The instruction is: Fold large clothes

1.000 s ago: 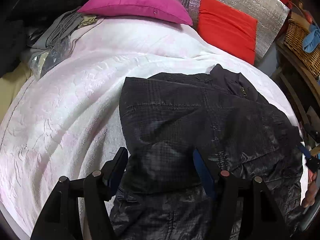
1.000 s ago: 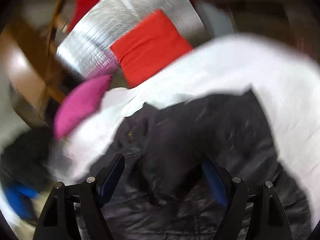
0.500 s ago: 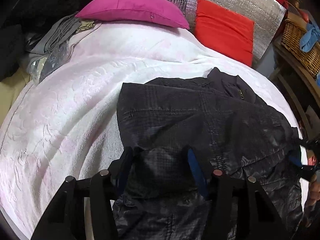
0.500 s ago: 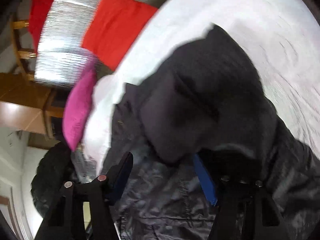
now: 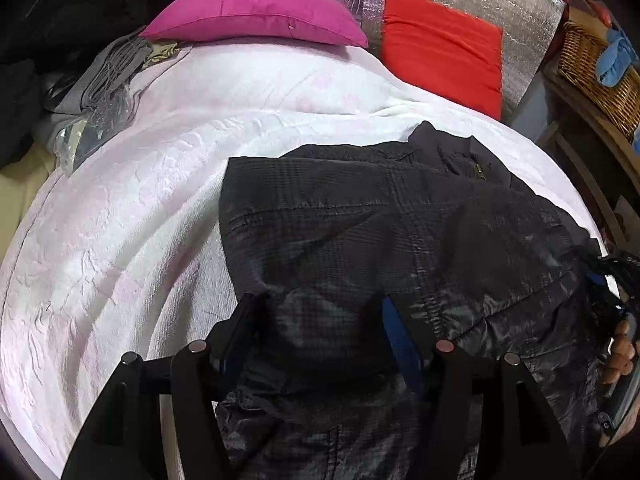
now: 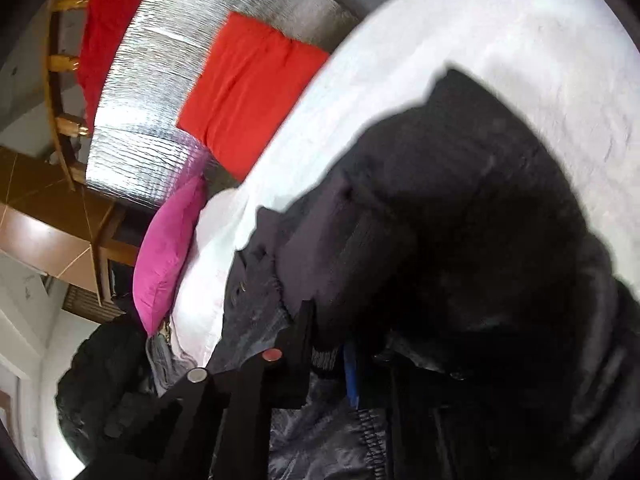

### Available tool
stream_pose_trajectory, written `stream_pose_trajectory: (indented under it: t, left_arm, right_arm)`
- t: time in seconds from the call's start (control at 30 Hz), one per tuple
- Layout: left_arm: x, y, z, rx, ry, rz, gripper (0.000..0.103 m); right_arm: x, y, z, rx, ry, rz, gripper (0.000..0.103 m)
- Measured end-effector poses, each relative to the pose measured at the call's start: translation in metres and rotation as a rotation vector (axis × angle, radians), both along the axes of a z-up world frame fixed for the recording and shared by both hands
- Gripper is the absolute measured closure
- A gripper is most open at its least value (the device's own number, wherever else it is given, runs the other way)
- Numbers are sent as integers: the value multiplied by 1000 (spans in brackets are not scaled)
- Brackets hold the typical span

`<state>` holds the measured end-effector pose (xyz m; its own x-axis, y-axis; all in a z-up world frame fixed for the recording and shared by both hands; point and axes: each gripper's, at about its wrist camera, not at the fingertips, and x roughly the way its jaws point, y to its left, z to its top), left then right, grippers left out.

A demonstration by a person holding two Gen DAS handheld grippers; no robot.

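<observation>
Left wrist view shows the soft, slippery black quilted jacket (image 5: pixel 380 240) between the spread fingers of the left gripper (image 5: pixel 316 336), while the right gripper (image 6: pixel 328 344), low in its frame, pinches a ribbed cuff, a good hold.

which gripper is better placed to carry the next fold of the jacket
Right, probably. The right gripper looks closed on a cuff of the black jacket, while the left gripper hangs open over it, gripping nothing.

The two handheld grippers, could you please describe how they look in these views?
The left gripper is matte black, with two angular fingers lined by blue pads and round silver and reddish pivot pins. The right gripper has the same black build, a blue pad and matching pins. No cables or markings are visible.
</observation>
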<state>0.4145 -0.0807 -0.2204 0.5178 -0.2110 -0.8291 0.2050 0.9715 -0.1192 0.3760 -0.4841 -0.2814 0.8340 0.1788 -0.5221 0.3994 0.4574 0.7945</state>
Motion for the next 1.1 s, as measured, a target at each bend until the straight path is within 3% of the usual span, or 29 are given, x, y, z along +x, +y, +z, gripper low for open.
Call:
stream_pose_trajectory:
  t: [0.17, 0.3, 0.4, 0.53, 0.63, 0.77, 0.87, 0.97, 1.03, 1.1]
  left_arm:
    - [-7, 0, 9, -18, -22, 1, 38]
    - [-18, -10, 13, 11, -52, -40, 38]
    - [-21, -20, 7, 60, -53, -69, 38]
    - [-20, -35, -8, 147, -24, -88, 38]
    - [-19, -35, -6, 142, -30, -88, 38]
    - [-18, -35, 1, 109, -57, -76, 38]
    - [-22, -45, 8, 104, -102, -99, 38]
    - [-27, -58, 3, 140, -116, -131, 37]
    - [-29, -67, -8, 212, -122, -147, 35]
    - [-31, -74, -16, 274, -134, -171, 33]
  right_arm:
    - [-34, 11, 55, -121, -84, -24, 90]
    - [-67, 5, 77, -183, -93, -56, 90]
    - [-74, -10, 62, -154, -16, -21, 90]
    - [-63, -24, 10, -11, 197, 85, 86]
    - [-66, -37, 4, 79, 210, 148, 82]
    - [-83, -56, 34, -48, 188, 87, 70]
    - [-89, -56, 53, -201, 157, 9, 36]
    - [-77, -39, 65, -289, 95, 34, 36]
    - [-60, -16, 70, -405, 101, 69, 38]
    - [-47, 0, 62, -444, 121, 133, 40]
